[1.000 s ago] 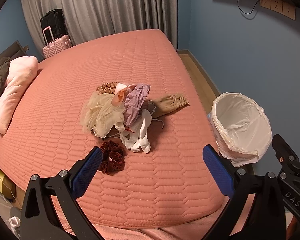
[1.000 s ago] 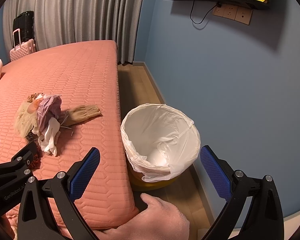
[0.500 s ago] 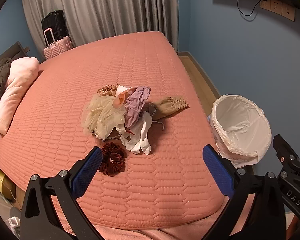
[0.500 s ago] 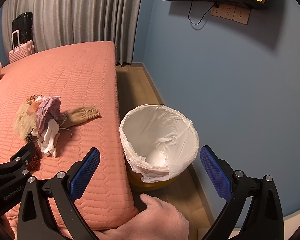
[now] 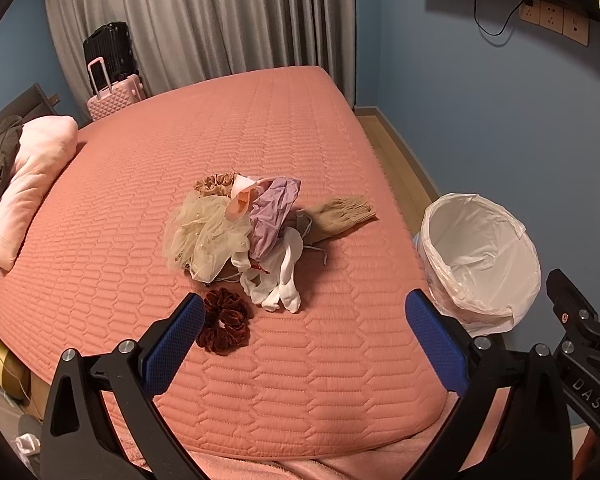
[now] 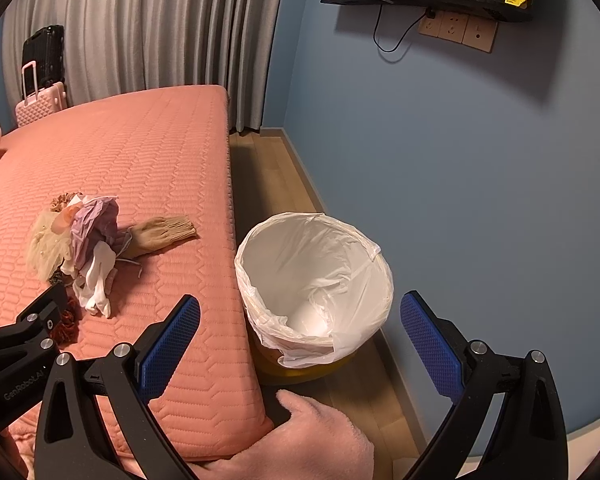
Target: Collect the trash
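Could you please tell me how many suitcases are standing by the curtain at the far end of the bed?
2. A black hard-shell suitcase stands against the grey curtain, and a pink quilted-pattern suitcase stands in front of it, beside the bed's far corner. Others could be hidden behind the bed.

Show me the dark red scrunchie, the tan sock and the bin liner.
dark red scrunchie point(image 5: 225, 326), left wrist view, on its velvet ring.
tan sock point(image 5: 342, 213), left wrist view, on its ribbed cuff.
bin liner point(image 6: 300, 258), right wrist view, on its inner wall.

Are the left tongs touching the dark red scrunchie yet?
Cannot tell. In the left wrist view the left tongs are open; one finger overlaps the dark red scrunchie, so no gap shows.
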Demonstrator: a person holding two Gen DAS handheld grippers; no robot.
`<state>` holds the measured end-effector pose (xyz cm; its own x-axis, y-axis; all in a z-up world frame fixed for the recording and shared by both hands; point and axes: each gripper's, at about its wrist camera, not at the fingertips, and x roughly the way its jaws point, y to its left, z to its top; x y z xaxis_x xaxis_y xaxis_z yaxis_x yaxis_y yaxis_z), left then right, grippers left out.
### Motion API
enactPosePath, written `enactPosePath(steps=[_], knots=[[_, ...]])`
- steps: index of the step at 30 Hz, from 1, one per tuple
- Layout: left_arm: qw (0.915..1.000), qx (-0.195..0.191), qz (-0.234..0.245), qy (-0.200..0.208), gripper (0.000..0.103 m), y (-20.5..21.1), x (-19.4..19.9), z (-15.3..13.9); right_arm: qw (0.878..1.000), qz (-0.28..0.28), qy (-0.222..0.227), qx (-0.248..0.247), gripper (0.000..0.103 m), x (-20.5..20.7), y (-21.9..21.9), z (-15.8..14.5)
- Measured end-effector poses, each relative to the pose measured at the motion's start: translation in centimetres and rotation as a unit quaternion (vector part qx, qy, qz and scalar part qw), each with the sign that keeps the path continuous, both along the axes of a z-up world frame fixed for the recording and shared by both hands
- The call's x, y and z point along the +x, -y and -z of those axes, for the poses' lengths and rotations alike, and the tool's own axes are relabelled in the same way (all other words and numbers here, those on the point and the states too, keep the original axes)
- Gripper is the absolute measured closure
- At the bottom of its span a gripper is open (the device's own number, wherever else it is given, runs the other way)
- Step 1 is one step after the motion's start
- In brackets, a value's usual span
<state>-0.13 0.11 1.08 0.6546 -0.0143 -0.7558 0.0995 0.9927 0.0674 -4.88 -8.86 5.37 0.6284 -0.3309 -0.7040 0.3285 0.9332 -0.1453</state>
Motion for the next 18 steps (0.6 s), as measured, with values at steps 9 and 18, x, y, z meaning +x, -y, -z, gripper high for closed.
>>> enactPosePath(steps=[9, 18], knots=[[1.0, 0.0, 0.0, 0.001, 0.007, -0.01, -0.02, -0.01, 1.0, 0.003, 0.003, -0.002, 0.006, -0.02, -0.02, -0.2], [1.0, -0.002, 0.001, 0.002, 0.007, 0.06, 0.06, -0.22, 1.0, 0.003, 0.004, -0.004, 0.006, -0.01, -0.06, -0.34]])
